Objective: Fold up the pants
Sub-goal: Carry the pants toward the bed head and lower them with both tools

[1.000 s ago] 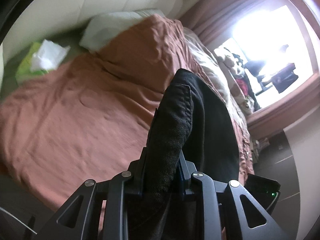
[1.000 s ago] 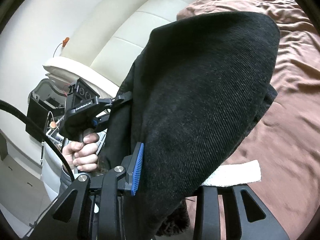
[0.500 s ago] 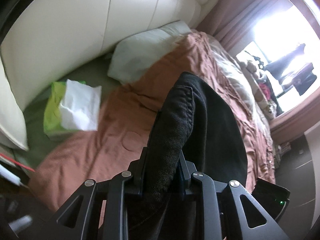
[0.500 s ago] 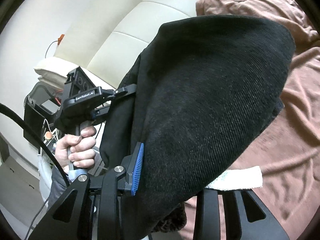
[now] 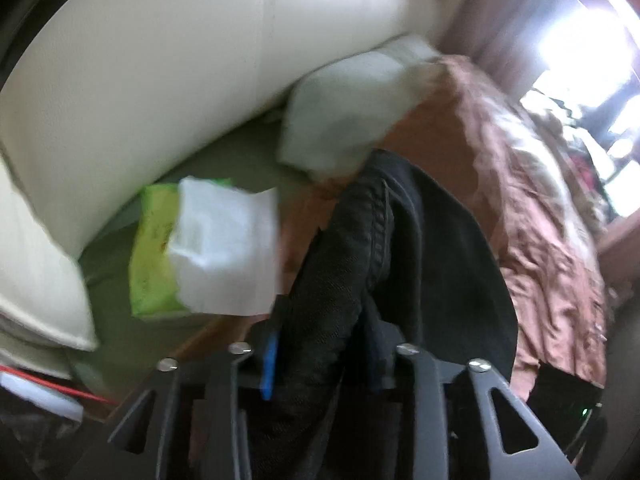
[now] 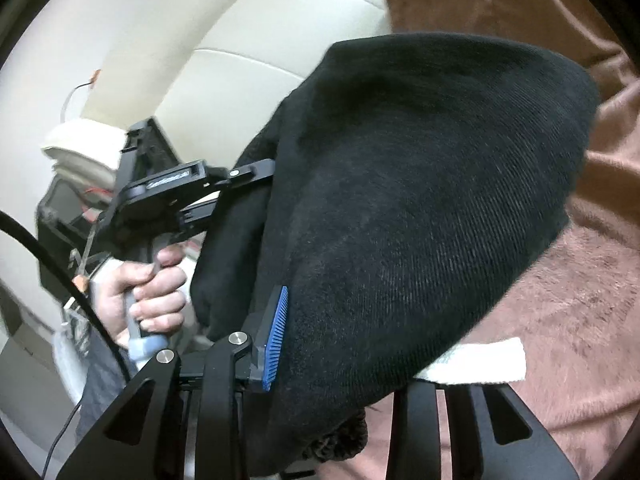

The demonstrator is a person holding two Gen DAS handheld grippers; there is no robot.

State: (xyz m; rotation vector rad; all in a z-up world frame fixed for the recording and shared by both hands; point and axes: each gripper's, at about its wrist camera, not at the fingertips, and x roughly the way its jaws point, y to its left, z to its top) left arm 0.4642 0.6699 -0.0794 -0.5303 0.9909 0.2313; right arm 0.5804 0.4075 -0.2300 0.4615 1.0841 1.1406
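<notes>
Pants: the black, thick denim-like pants (image 6: 420, 208) hang bunched between both tools, above the brown, wrinkled bed blanket (image 6: 580, 300).
Left hand-held gripper (image 5: 324, 356): its jaws are opening; the black cloth is between them in the lower middle of the left wrist frame, and the blue pad (image 5: 270, 364) shows with a small gap.
Right hand-held gripper (image 6: 340, 340): its jaws are opening too; the cloth drapes over them and hides the right finger.
Key relation: the bundle runs from left tool to right tool, its long axis across the right wrist frame; both are equally near.
Hand: a person's hand (image 6: 148, 284) holds the left tool's handle, at middle left.
Surface: the blanket lies under and right of the pants.
Room: a cream padded headboard (image 5: 160, 80), a pale pillow (image 5: 352, 120), a green tissue pack (image 5: 188, 248).
</notes>
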